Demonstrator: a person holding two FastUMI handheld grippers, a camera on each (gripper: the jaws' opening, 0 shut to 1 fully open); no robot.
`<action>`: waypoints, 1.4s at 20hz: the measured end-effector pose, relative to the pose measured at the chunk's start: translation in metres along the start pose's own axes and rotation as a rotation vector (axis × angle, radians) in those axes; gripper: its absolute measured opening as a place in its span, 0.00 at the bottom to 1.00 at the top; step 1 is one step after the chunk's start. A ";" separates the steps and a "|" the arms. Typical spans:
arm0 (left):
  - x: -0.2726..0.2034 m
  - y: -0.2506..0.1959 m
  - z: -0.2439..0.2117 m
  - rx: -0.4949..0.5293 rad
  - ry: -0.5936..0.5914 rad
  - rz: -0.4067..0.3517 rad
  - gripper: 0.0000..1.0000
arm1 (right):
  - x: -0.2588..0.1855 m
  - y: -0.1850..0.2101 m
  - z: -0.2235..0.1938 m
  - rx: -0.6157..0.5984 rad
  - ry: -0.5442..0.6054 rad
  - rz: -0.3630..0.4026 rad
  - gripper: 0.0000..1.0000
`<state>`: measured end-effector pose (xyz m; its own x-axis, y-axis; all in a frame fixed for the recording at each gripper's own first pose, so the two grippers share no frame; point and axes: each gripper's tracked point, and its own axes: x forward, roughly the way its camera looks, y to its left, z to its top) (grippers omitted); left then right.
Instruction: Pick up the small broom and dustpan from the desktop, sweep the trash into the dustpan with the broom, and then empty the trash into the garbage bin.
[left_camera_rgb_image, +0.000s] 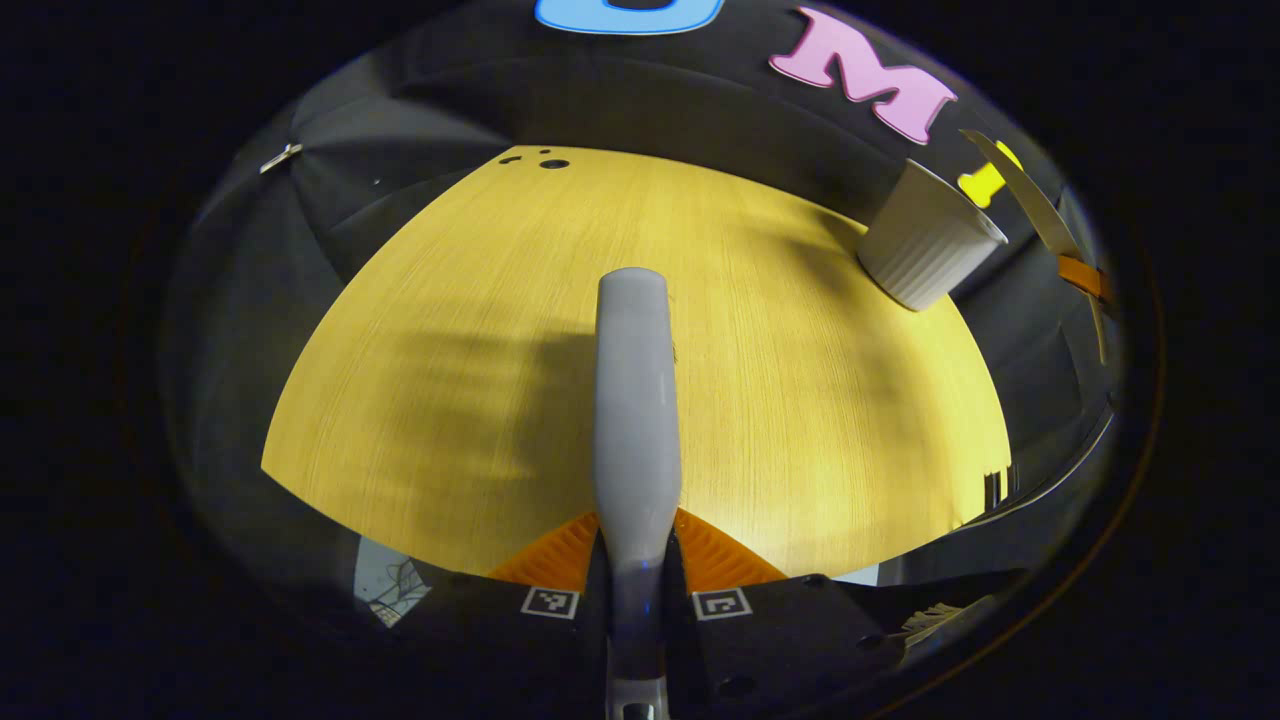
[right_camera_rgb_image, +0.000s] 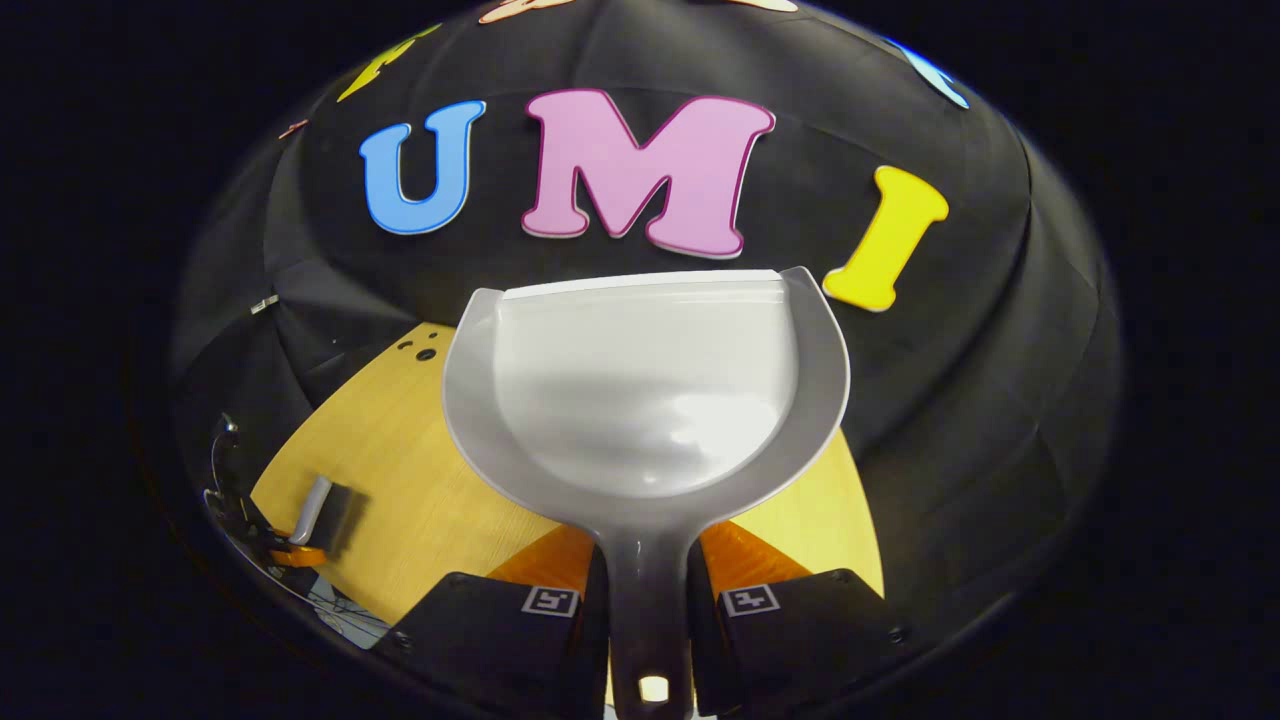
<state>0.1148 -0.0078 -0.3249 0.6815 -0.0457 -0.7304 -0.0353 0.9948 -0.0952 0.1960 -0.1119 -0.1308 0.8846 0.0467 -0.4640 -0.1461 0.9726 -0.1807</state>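
My left gripper (left_camera_rgb_image: 637, 560) is shut on the grey handle of the small broom (left_camera_rgb_image: 636, 400), which points forward over the wooden desktop (left_camera_rgb_image: 450, 400). In the right gripper view that broom (right_camera_rgb_image: 322, 508) appears far off at the left, its dark bristles close to the desktop (right_camera_rgb_image: 420, 480). My right gripper (right_camera_rgb_image: 647, 585) is shut on the handle of the grey dustpan (right_camera_rgb_image: 645, 390), held up facing the booth wall; the inside of the pan is bare. In the left gripper view the dustpan (left_camera_rgb_image: 1030, 205) shows edge-on at the far right. A white ribbed garbage bin (left_camera_rgb_image: 930, 245) stands just left of it.
The desktop's far corner has a few small dark holes (left_camera_rgb_image: 552, 163). Black cloth walls close in the desktop at the back and on both sides. The broom's shadow falls on the wood left of the handle.
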 end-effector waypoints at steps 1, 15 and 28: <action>0.003 -0.001 0.004 0.020 0.001 -0.004 0.27 | -0.001 0.011 -0.017 0.031 0.021 0.014 0.37; 0.061 -0.013 0.035 0.172 0.081 0.028 0.27 | 0.060 0.121 -0.201 0.133 0.425 0.145 0.30; 0.083 -0.018 0.050 0.224 0.138 0.088 0.29 | 0.097 0.137 -0.225 0.131 0.532 0.145 0.47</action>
<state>0.2084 -0.0250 -0.3502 0.5761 0.0453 -0.8161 0.0828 0.9901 0.1134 0.1624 -0.0249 -0.3955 0.5097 0.0941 -0.8552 -0.1633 0.9865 0.0112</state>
